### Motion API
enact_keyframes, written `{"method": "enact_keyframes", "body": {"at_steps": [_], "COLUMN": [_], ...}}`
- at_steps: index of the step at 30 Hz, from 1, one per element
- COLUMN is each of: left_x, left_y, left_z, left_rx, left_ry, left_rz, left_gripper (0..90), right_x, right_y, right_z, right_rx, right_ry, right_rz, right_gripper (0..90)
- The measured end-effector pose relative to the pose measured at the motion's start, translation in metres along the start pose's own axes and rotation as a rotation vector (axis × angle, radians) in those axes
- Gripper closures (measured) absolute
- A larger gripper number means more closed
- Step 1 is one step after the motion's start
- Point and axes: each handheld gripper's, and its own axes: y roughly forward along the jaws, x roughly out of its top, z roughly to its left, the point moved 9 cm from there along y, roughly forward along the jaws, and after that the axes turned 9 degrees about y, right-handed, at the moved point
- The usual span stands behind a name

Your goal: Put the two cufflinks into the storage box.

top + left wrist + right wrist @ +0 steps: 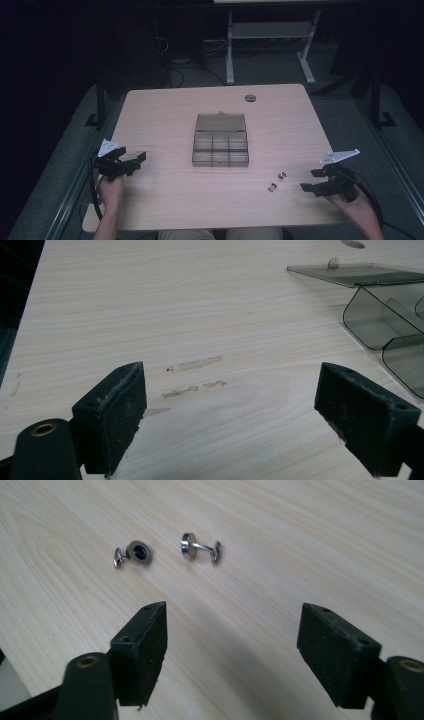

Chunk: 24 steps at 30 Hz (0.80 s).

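Lining up right tool [232, 630] | jaws wide, nothing held | two cufflinks [201, 547] lie on bench [165, 200] just ahead, toward the compartment box [220, 145] | left tool [230, 415] spread wide too, empty, farther off.

The left claw [131, 161] sits low at the person's left, held in the left hand [111, 190], jaws spread wide with nothing between them. The right claw [314, 180], in the right hand [352, 204], likewise gapes wide, gripping nothing.
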Motion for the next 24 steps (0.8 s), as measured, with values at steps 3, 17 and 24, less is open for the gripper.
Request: {"method": "enact_keyframes", "body": {"at_steps": [3,17,24], "left_x": [-0.001,0.0,-0.001], "left_y": [-0.002,-0.001,-0.001], "left_z": [0.001,0.001,0.001], "left_rx": [0.003,0.002,0.005], "left_ry": [-0.003,-0.001,0.008], "left_rz": [0.002,0.001,0.007], "left_gripper": [12.9,12.9,12.9], "right_x": [0.003,0.022,0.029], "right_y": [0.001,0.008,0.013], "right_z": [0.003,0.016,0.019], "right_rx": [0.003,0.017,0.035], "right_ry": [-0.018,-0.026,-0.047], "right_rz": [0.001,-0.003,0.029], "right_gripper": [31.3,45.6,48.9]}}
